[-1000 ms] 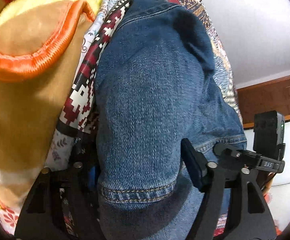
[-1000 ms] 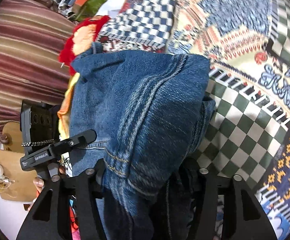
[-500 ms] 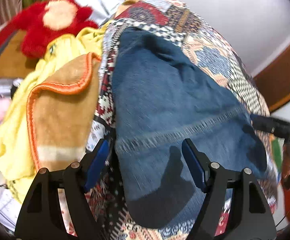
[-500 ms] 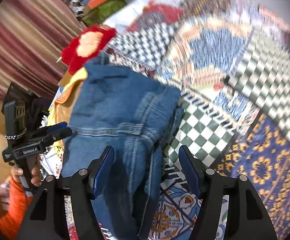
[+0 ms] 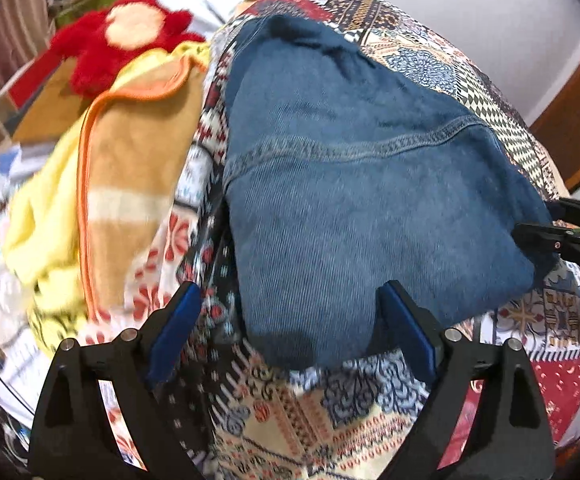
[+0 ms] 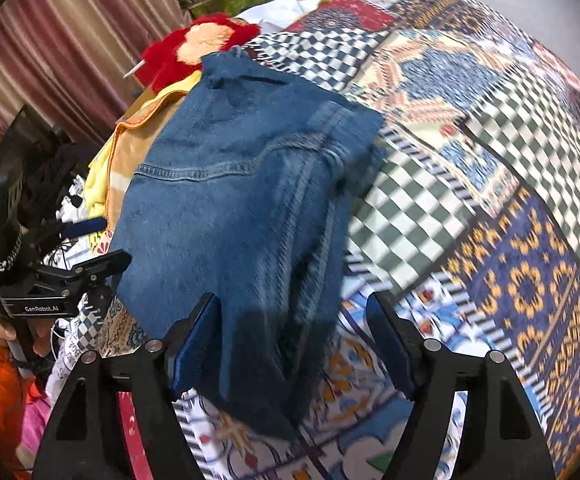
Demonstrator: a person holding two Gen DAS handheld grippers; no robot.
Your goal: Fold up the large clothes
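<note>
Folded blue jeans (image 5: pixel 354 200) lie on a patchwork bedspread (image 5: pixel 290 420); they also show in the right wrist view (image 6: pixel 234 208). My left gripper (image 5: pixel 290 328) is open, its blue pads on either side of the jeans' near edge, holding nothing. My right gripper (image 6: pixel 294 344) is open too, its pads spread wide over the jeans' near corner, free of the cloth. The left gripper's body (image 6: pixel 50 292) shows at the left of the right wrist view, and the right gripper's body (image 5: pixel 570 236) at the right edge of the left wrist view.
A tan towel with orange trim (image 5: pixel 130 160) and yellow cloth (image 5: pixel 38 240) lie left of the jeans. A red plush toy (image 5: pixel 122 40) sits beyond them. The chequered bedspread (image 6: pixel 470 180) spreads right of the jeans. Striped curtains (image 6: pixel 50 40) hang at far left.
Both grippers opened, let go of the jeans and pulled back. The jeans now lie folded on the bedspread instead of hanging from the jaws.
</note>
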